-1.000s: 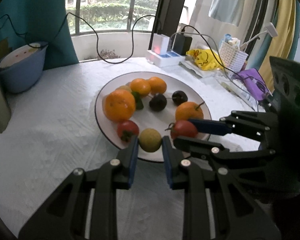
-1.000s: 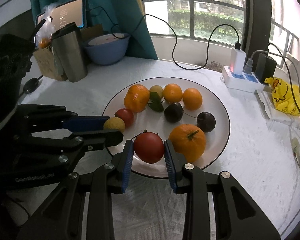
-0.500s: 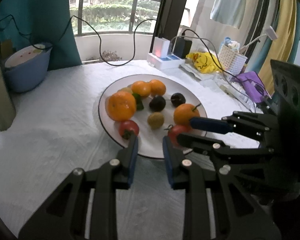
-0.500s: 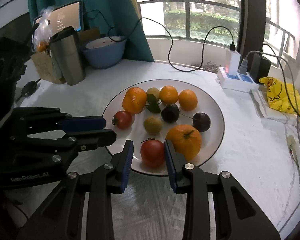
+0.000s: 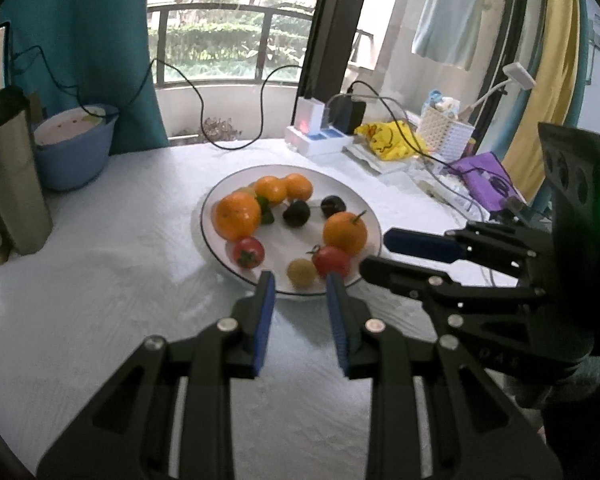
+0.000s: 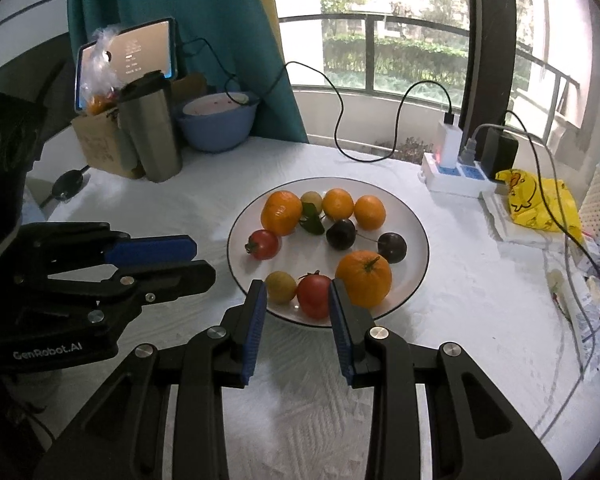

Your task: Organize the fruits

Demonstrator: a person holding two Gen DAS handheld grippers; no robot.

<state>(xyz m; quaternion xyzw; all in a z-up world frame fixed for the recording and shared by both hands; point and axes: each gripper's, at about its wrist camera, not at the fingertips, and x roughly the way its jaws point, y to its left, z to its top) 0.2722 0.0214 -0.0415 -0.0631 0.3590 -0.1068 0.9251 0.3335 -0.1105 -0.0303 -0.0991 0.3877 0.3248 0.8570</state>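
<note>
A white plate (image 5: 364, 208) (image 6: 414, 220) on the white tablecloth holds several oranges, two red tomatoes, two dark plums and a yellow-green fruit (image 5: 301, 273) (image 6: 281, 287). The yellow-green fruit lies next to a red tomato (image 5: 331, 261) (image 6: 314, 295) at the plate's near edge. My left gripper (image 5: 300, 286) is open and empty, just short of the plate's near rim. My right gripper (image 6: 297, 294) is open and empty, its fingertips at the rim either side of that tomato, apart from it. Each gripper shows in the other's view.
A blue bowl (image 6: 218, 128), a steel tumbler (image 6: 152, 128), a cardboard box and a phone stand at the back left. A power strip (image 6: 454, 176) with cables, a yellow bag (image 6: 536, 200), a white basket and purple items crowd the right side.
Both grippers have pulled back from the plate. The yellow-green fruit left the left gripper and rolled on the plate, now beside the tomato. The right gripper has drawn back from the tomato.
</note>
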